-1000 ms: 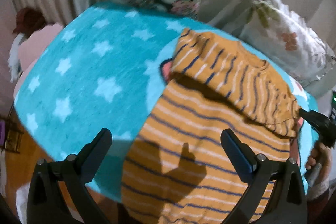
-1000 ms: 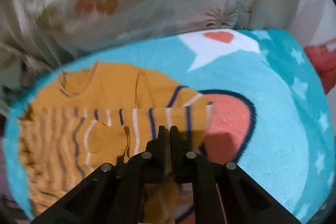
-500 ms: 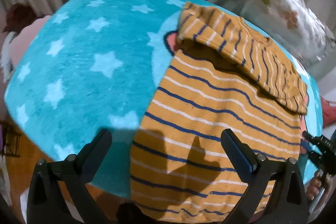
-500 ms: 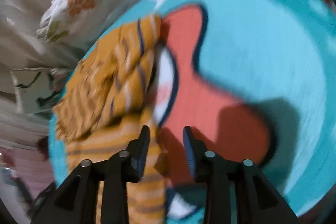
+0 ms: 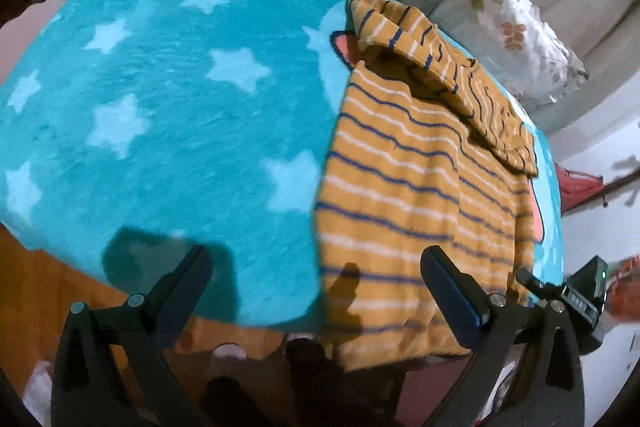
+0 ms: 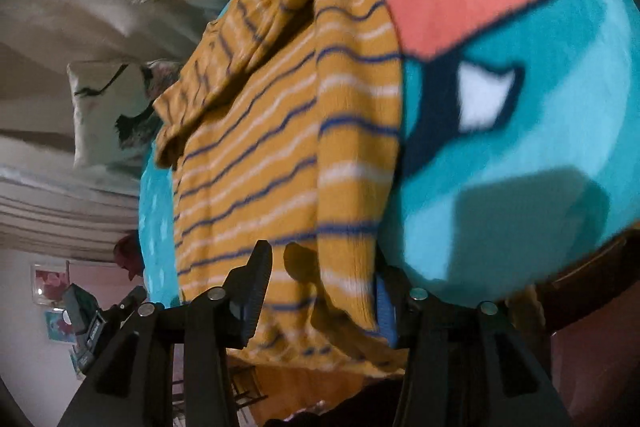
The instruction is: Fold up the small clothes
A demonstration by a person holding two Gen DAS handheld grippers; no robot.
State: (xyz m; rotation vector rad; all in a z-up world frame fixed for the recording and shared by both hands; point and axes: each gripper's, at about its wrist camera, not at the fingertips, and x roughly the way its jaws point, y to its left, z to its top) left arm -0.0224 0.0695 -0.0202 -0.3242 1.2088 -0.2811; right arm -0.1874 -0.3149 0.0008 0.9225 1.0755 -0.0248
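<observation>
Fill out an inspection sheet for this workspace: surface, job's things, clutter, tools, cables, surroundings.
Surface: turquoise star blanket with a cartoon print, covering a table whose edge shows below.
Job's things: one striped shirt, top part folded over, hem hanging past the blanket's near edge.
Clutter: nothing seen on the blanket besides the shirt.
Tools: left tool open, above the hem, gripping nothing. Right tool opening, with the shirt's hanging side edge between its fingers.
Cables: nothing seen.
Surroundings: floral pillows behind the blanket; wall pictures in the right view.
</observation>
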